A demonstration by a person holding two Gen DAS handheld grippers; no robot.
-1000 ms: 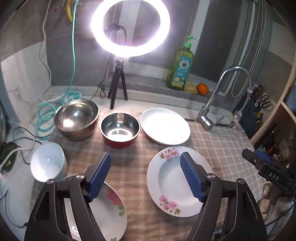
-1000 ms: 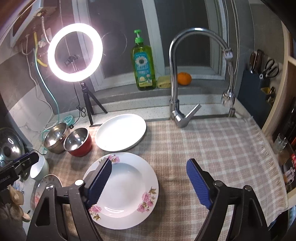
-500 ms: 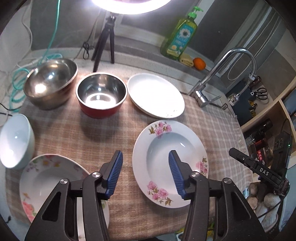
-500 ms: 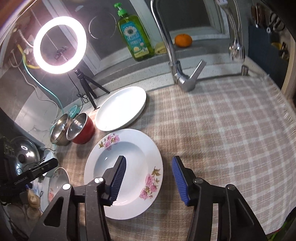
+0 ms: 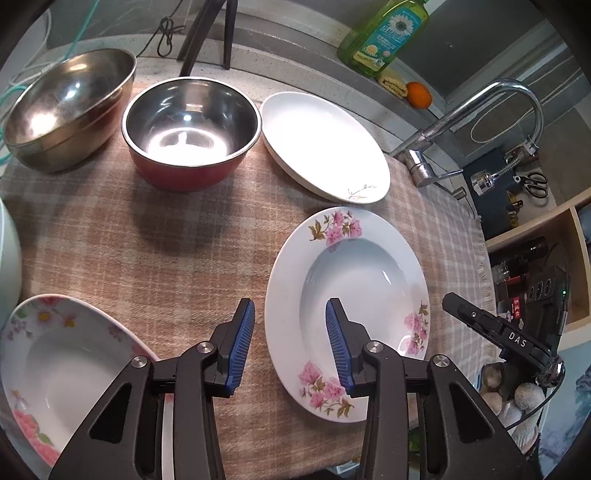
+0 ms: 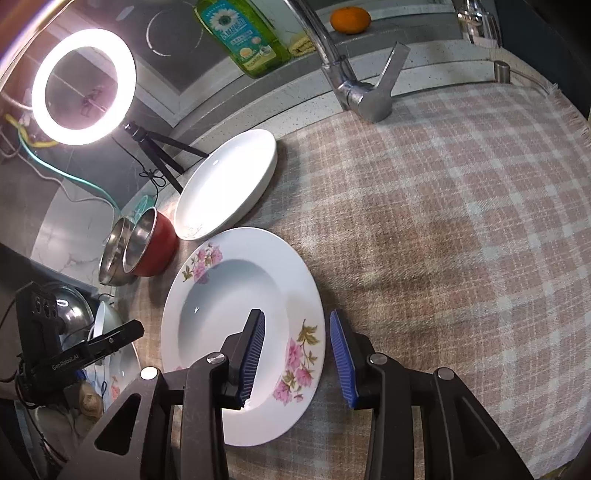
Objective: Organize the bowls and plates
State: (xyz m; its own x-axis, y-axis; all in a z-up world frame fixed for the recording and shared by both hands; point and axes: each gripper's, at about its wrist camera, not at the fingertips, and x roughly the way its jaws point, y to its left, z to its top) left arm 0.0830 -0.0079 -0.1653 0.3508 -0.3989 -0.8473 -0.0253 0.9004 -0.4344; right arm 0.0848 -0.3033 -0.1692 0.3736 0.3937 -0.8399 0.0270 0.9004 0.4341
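A deep white plate with pink flowers [image 5: 347, 314] [image 6: 236, 306] lies on the checked cloth [image 5: 166, 240]. My left gripper [image 5: 290, 347] straddles its left rim, one pad over the cloth and one over the basin. My right gripper [image 6: 298, 356] straddles the opposite, flowered rim. Both pairs of jaws are closing with the rim between them, and the pads stand clear of it. A second flowered plate [image 5: 62, 362] lies at the near left. At the back are a plain white plate [image 5: 325, 147] [image 6: 225, 184], a red bowl [image 5: 190, 129] [image 6: 151, 243] and a steel bowl [image 5: 66, 110] [image 6: 112, 254].
A white bowl [image 5: 7, 266] shows at the left edge. Behind the cloth stand a faucet [image 6: 354, 81], a green soap bottle [image 6: 243, 33], an orange [image 6: 350, 20] and a ring light [image 6: 83, 86] on a tripod. Shelves [image 5: 535, 229] rise on the right.
Both grippers have sunk and tipped down toward the flowered plate. Their jaws have narrowed from wide apart and now straddle its opposite rims.
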